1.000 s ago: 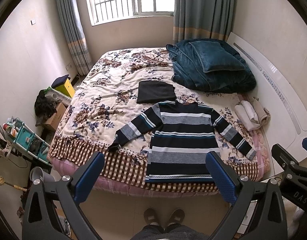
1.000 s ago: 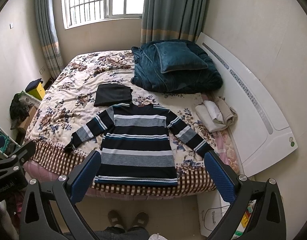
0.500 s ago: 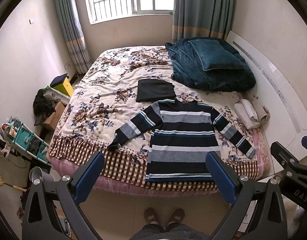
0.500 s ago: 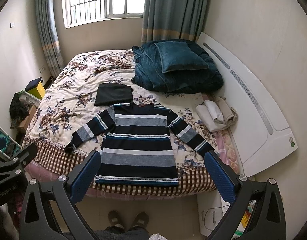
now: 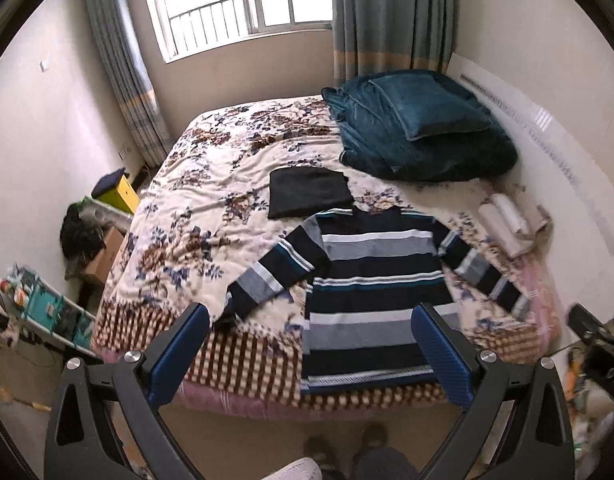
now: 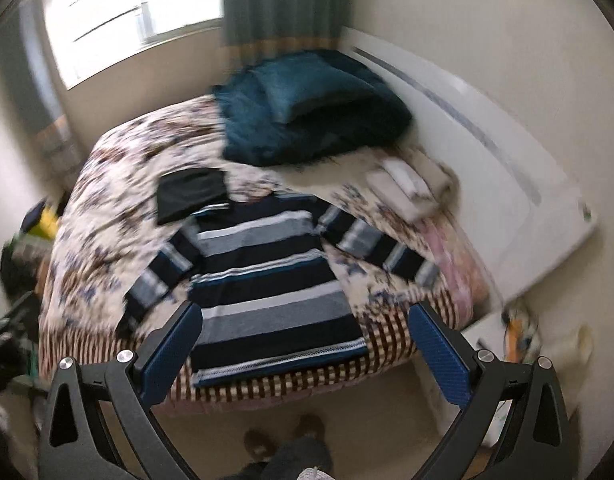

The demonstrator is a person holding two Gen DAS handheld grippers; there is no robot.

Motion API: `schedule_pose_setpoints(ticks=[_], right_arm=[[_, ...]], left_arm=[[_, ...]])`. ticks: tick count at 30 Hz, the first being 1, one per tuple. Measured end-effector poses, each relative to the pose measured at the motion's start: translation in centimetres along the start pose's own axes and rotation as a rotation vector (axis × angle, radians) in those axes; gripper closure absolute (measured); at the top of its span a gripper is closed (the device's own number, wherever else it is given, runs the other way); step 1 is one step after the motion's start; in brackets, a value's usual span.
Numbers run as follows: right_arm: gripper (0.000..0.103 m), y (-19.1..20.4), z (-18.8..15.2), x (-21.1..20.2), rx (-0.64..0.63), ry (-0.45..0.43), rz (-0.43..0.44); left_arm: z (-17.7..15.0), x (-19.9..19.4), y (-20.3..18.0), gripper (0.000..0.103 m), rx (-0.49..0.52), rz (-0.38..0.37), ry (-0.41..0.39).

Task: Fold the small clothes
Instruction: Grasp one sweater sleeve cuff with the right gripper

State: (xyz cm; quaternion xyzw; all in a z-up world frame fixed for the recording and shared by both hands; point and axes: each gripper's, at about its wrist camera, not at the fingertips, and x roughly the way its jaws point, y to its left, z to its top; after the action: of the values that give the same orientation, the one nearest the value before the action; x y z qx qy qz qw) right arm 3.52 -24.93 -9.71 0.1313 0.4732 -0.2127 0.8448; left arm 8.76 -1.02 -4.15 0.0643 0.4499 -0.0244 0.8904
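A navy, grey and white striped sweater (image 5: 371, 280) lies flat, sleeves spread, near the front edge of the flowered bed (image 5: 195, 216); it also shows in the right wrist view (image 6: 267, 280). A folded black garment (image 5: 307, 192) lies just behind its collar, seen too in the right wrist view (image 6: 191, 194). My left gripper (image 5: 311, 352) is open and empty, held above the bed's front edge. My right gripper (image 6: 305, 344) is open and empty, over the sweater's hem.
A teal blanket with a pillow (image 5: 419, 124) sits at the back right. Rolled pale towels (image 5: 511, 220) lie by the white headboard (image 5: 567, 152). Boxes and a rack (image 5: 47, 308) crowd the floor at the left. My feet (image 5: 347, 444) stand before the bed.
Both grippers have moved toward the bed, so the sweater looks nearer. The right view has tilted and blurred with motion. Nothing on the bed has moved.
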Motion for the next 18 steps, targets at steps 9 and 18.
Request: schedule_pose_setpoints(ticks=[9, 18], right_arm=[[0.000, -12.7, 2.3, 21.9, 0.292, 0.160, -0.149], [0.000, -29.2, -0.3, 47.6, 0.740, 0.291, -0.221]], left_arm=[[2.4, 16.1, -8.4, 0.000, 0.084, 0.043, 0.090], [1.5, 37.4, -19.0, 0.000, 0.151, 0.121, 0.256]])
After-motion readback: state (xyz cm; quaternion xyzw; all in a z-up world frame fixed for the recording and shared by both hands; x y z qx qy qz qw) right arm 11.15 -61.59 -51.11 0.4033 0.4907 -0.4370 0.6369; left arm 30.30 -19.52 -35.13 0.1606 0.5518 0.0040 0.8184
